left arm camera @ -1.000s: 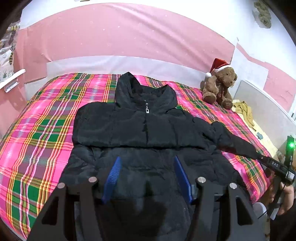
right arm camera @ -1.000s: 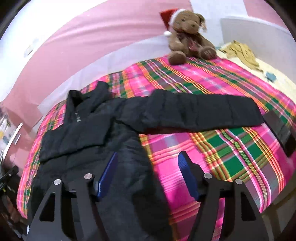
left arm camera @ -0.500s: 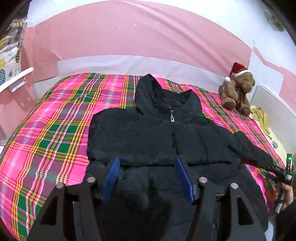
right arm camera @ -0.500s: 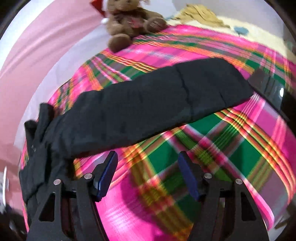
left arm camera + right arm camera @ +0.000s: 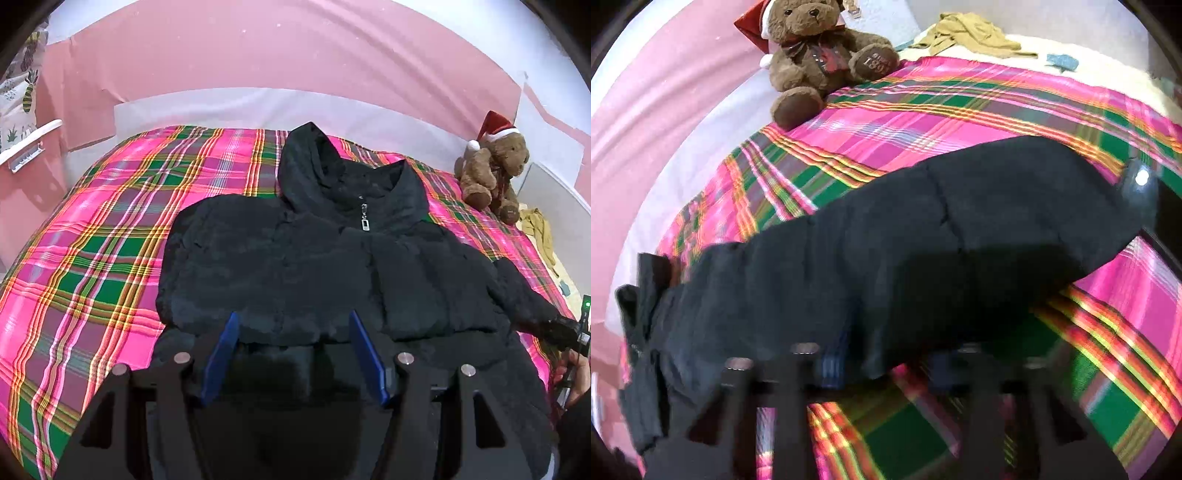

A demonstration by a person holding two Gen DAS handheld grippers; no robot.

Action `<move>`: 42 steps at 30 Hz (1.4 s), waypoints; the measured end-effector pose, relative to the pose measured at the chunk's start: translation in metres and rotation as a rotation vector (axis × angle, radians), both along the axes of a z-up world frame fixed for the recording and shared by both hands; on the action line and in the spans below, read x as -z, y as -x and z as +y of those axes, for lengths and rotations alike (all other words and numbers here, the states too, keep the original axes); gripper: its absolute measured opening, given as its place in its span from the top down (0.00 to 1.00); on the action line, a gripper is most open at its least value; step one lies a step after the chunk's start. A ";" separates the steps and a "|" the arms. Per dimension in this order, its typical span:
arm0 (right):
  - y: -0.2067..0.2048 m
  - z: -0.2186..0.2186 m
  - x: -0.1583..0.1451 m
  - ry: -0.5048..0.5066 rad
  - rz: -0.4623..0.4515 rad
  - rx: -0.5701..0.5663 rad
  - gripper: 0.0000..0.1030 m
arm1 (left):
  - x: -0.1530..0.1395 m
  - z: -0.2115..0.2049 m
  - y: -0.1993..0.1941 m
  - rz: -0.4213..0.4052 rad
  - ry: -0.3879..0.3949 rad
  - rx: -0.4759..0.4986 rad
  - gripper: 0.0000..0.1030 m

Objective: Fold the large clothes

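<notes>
A black hooded jacket (image 5: 314,258) lies face up on a bed covered with a pink, green and yellow plaid blanket (image 5: 92,258), its hood pointing toward the pink wall and its zipper pull (image 5: 365,218) showing at the collar. The left sleeve is already folded across the chest, so that side of the jacket ends in a straight edge. The left gripper (image 5: 293,354) hangs over the lower front of the jacket with its blue-padded jaws spread wide apart and nothing between them. The other sleeve (image 5: 923,236) stretches out sideways over the blanket toward the bed's edge. In the right wrist view this sleeve fills the middle of the picture, very close to the camera, and the right gripper (image 5: 886,365) sits right at the sleeve's near edge. That gripper is heavily blurred, so I cannot tell whether its jaws are open or closed, nor whether they touch the fabric. In the left wrist view the right gripper shows only as a dark body with a green light at the sleeve's cuff, with part of a hand (image 5: 576,373) below it. A brown teddy bear (image 5: 820,55) in a red Santa hat sits at the far corner of the bed, well apart from the jacket. Beyond the bed, a crumpled tan cloth (image 5: 971,33) lies on a pale surface.
</notes>
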State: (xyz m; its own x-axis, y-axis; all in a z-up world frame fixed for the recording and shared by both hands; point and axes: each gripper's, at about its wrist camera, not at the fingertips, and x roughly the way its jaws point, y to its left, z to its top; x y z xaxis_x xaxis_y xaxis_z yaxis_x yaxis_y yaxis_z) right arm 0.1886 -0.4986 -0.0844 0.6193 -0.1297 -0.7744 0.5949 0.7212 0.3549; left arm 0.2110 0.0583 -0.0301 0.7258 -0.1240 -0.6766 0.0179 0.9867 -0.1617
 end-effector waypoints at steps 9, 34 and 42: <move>0.013 0.047 -0.100 0.136 -0.199 -0.093 0.88 | -0.004 0.009 -0.004 0.002 0.017 -0.017 0.38; -0.110 0.372 -0.092 0.169 -0.137 -0.819 0.75 | -0.028 0.082 0.030 -0.074 0.106 -0.123 0.38; -0.107 0.398 -0.058 0.091 -0.094 -0.949 0.37 | -0.031 0.092 0.028 -0.061 0.113 -0.139 0.38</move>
